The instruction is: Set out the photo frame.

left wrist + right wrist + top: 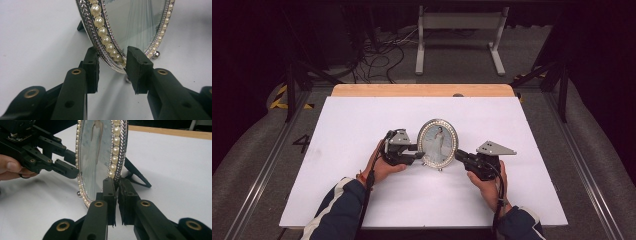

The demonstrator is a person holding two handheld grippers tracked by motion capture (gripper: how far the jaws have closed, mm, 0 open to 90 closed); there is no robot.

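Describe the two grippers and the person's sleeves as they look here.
Both the left gripper and the right gripper are black, with brass-coloured pivot rings and blocky jaws. Each carries a grey three-cornered plate on top and trails a black cable along the forearm. The person wears dark navy sleeves with a white stripe, and a reddish band at the left wrist.

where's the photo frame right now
In the high view the oval photo frame stands upright near the middle of the white table, between the left gripper and the right gripper, each at one edge.
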